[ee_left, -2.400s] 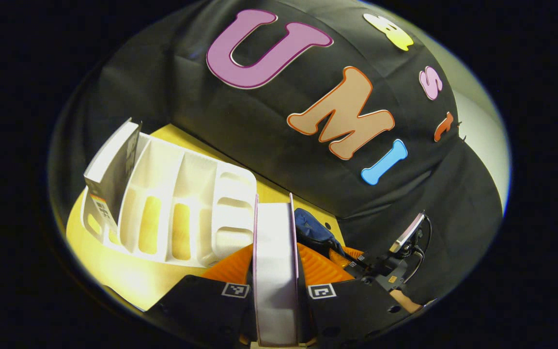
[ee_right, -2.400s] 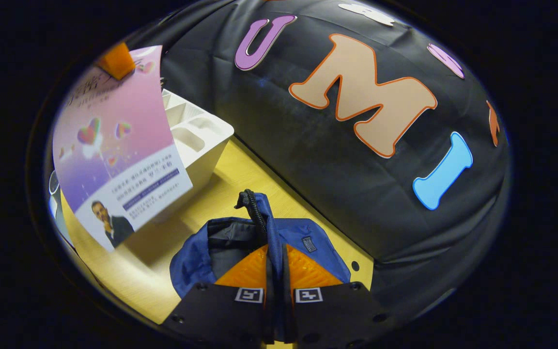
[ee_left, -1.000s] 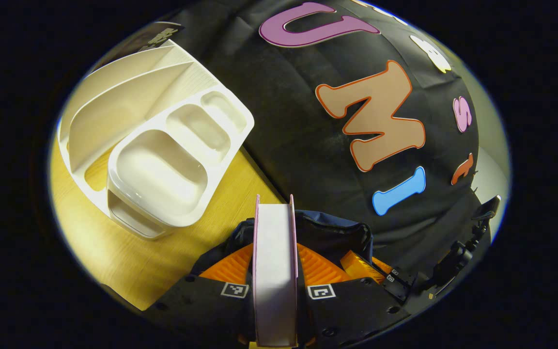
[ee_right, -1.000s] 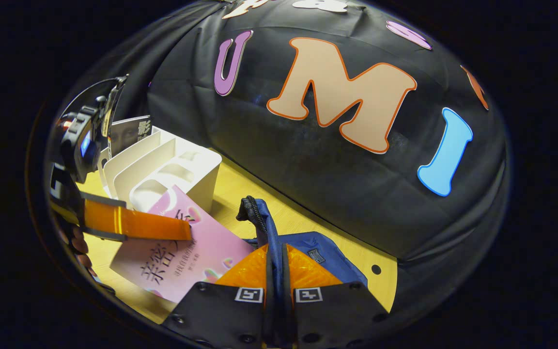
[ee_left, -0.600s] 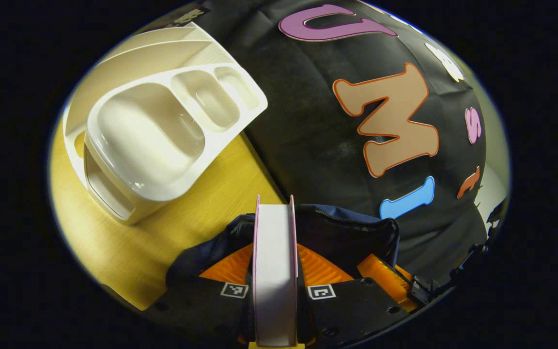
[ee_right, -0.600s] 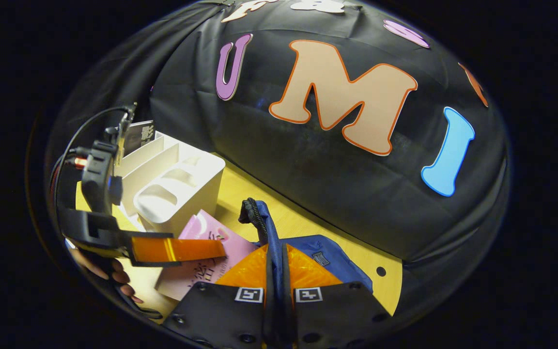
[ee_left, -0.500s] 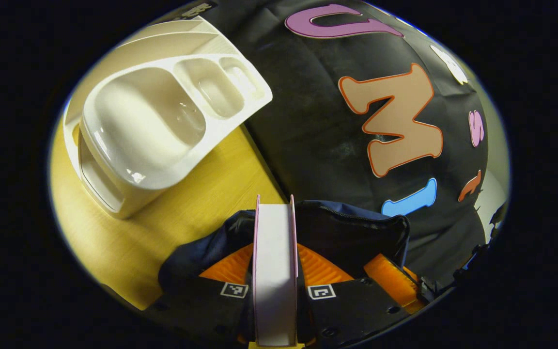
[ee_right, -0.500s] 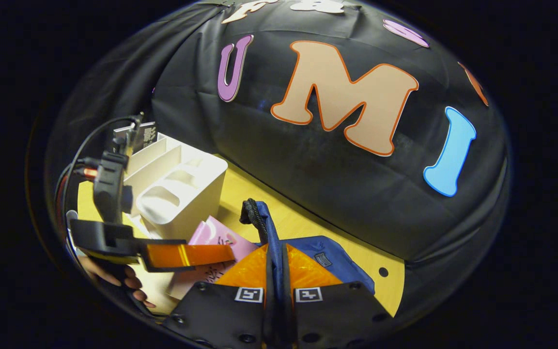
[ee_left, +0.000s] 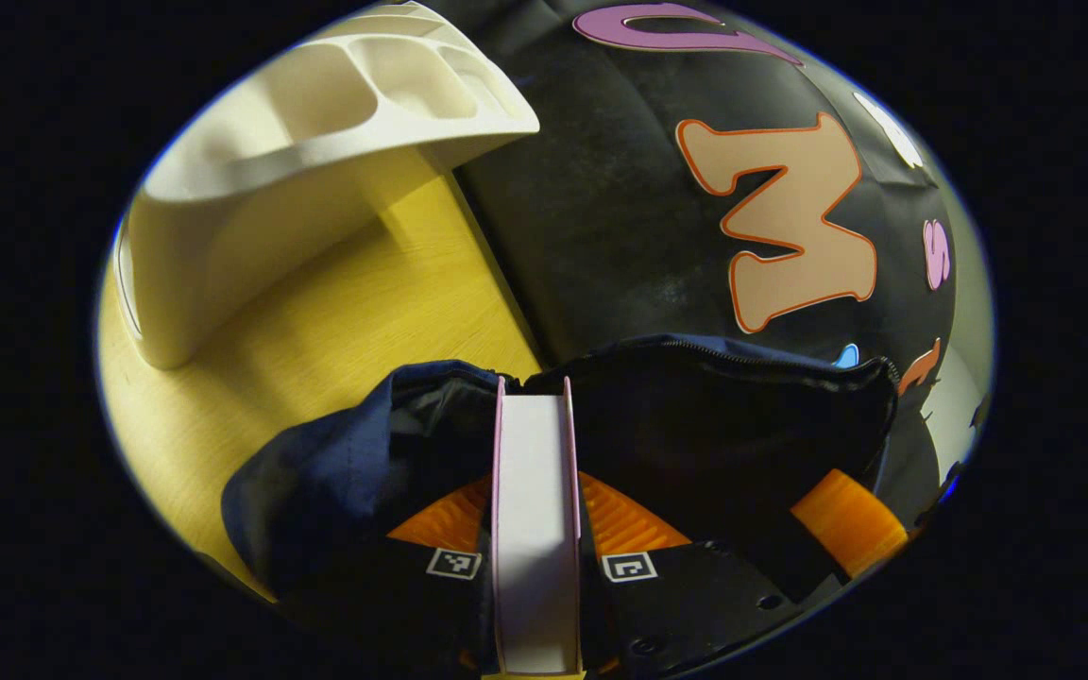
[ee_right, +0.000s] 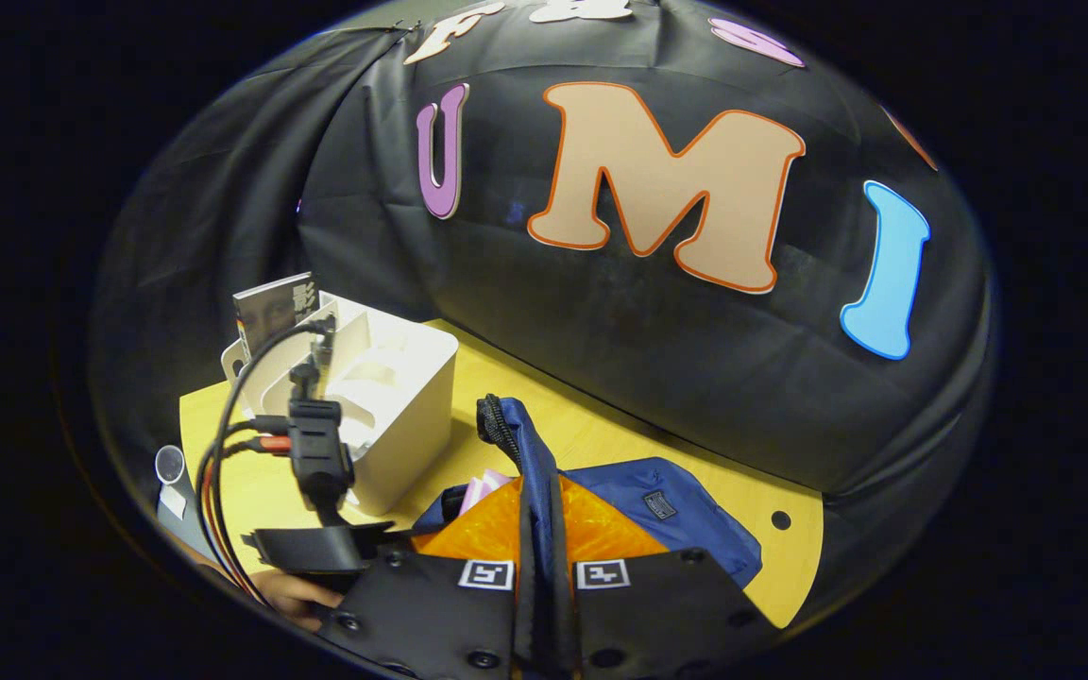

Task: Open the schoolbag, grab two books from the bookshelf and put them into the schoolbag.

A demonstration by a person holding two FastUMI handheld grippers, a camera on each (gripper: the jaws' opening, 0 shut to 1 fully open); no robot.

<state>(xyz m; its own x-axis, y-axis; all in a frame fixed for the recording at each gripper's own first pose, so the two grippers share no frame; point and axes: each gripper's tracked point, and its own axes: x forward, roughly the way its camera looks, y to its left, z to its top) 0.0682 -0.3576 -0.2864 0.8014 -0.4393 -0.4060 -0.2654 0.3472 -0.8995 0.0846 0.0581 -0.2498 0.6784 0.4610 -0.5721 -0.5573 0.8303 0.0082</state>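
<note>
Yellow tabletop (ee_right: pixel 601 430): white bookshelf (ee_right: pixel 393 397) beside blue schoolbag (ee_right: pixel 676 510), dark book (ee_right: pixel 272 307) shelved

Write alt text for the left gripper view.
The left tool is shut on a book, its far end inside the open schoolbag. A white bookshelf stands beyond on the table.

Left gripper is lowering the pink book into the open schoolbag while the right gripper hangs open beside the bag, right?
Not quite: the right gripper is shut on the schoolbag's edge, holding it open, as the right gripper view shows. The left gripper is indeed putting the pink book into the bag.
</note>
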